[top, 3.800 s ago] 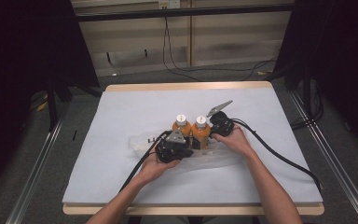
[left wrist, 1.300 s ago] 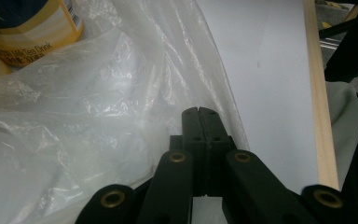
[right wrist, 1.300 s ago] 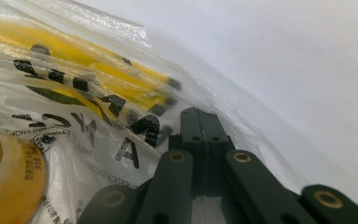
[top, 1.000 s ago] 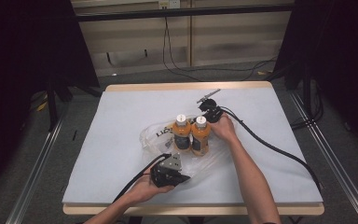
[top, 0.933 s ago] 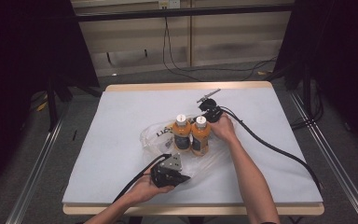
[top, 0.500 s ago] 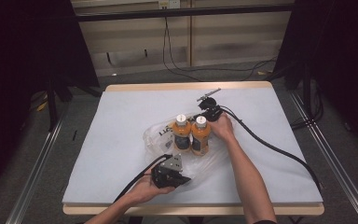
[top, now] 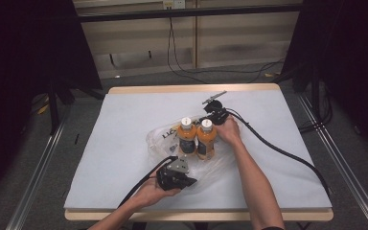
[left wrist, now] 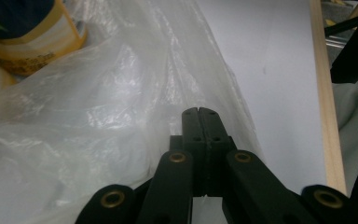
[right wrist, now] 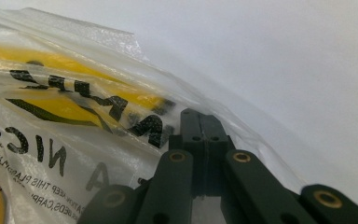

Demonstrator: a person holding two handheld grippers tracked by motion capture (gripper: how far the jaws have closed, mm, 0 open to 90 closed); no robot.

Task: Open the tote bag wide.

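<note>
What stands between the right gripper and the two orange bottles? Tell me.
The clear plastic bag does. Its film wraps the two orange bottles, and the right gripper, jaws shut, sits against the film's outside with the yellow label behind it.

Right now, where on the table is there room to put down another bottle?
The white mat is bare along its left side, and across the far strip up to the wooden edge. The right side is mostly open too, though a black cable crosses it. The middle is crowded: two orange bottles stand in a clear plastic bag, with both grippers beside it.
</note>
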